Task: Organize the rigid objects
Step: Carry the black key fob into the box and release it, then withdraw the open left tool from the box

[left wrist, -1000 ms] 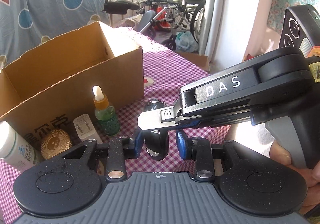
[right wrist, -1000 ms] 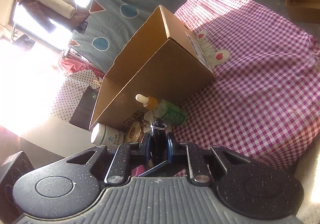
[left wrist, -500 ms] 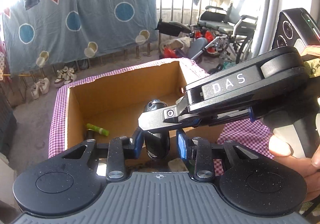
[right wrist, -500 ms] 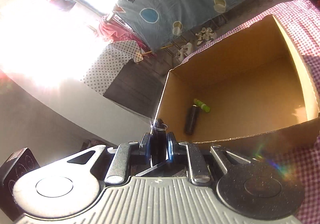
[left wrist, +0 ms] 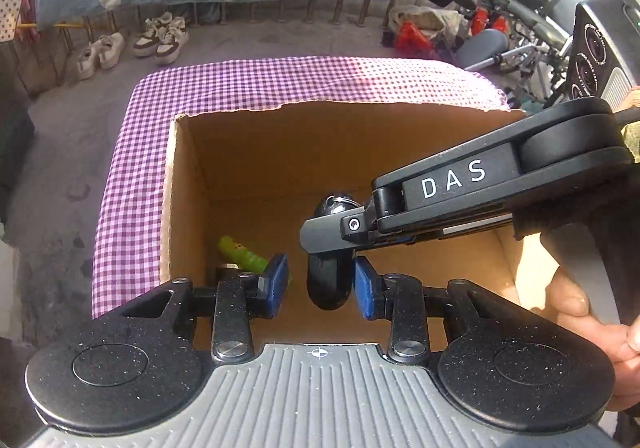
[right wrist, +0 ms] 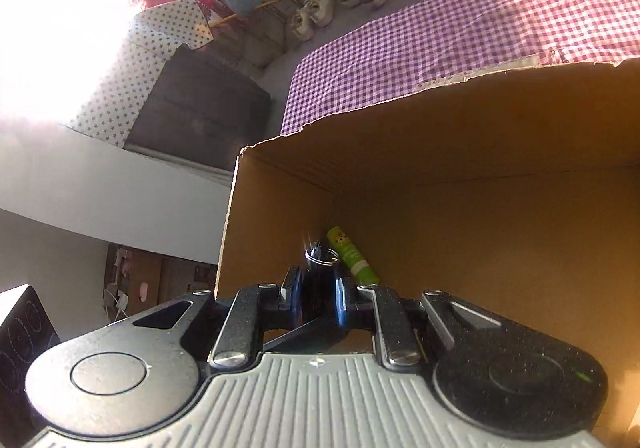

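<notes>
Pinching a glossy black oval fob (right wrist: 318, 290), right tool (right wrist: 317, 298) over corrugated cardboard box (right wrist: 500, 232); left tool (left wrist: 320, 284) spread, empty.

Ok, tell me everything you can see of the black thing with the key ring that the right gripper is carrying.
The black key-ring object is a glossy, rounded oblong, plastic by its look, with a metal split ring at its top end. It stands roughly upright, clamped at mid-body between the right gripper pads, above the open cardboard box. The left gripper pads flank its lower end; whether the right pad touches it is unclear.
</notes>
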Tool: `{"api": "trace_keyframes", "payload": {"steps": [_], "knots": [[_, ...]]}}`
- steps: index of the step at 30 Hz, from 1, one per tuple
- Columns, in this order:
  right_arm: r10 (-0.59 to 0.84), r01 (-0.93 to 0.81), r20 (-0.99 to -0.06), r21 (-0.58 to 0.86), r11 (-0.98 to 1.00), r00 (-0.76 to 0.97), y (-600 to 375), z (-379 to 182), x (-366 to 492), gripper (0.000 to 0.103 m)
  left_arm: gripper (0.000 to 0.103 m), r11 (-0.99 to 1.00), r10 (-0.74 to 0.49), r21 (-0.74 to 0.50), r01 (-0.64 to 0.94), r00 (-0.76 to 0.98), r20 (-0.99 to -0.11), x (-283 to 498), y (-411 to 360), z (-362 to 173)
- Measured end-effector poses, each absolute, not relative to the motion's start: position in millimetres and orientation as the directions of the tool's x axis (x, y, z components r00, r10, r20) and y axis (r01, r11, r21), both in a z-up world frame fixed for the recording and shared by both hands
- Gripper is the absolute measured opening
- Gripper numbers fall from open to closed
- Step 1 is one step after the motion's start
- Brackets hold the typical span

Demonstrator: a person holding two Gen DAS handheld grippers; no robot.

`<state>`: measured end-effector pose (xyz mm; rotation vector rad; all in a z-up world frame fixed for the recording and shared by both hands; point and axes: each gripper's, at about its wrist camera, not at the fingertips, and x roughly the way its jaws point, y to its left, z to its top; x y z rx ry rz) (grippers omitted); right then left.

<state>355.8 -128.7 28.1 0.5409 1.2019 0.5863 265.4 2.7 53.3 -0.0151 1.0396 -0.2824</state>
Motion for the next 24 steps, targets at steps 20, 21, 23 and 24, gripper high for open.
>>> {"api": "trace_keyframes", "payload": {"steps": [20,21,23,24], "knots": [[0.691,-0.147,-0.626,0.694,0.705,0.360,-172.5,67.0,328.2,0.021,0.055,0.957,-0.277,-0.159,0.244,0.597,-0.753,200.8,19.8,108.0],[0.703,-0.162,-0.605,0.704,0.692,0.374,-179.5,76.0,315.0,0.021,0.062,0.952,-0.290,-0.157,0.263,0.607,-0.740,191.1,21.0,112.7],[0.721,-0.195,-0.565,0.716,0.670,0.401,-192.4,92.6,287.1,0.023,0.067,0.943,-0.310,-0.148,0.297,0.634,-0.708,168.2,23.5,122.1],[0.730,-0.216,-0.542,0.721,0.659,0.417,-199.9,100.8,270.0,0.024,0.070,0.941,-0.317,-0.145,0.306,0.642,-0.698,158.0,24.7,124.8]]}}
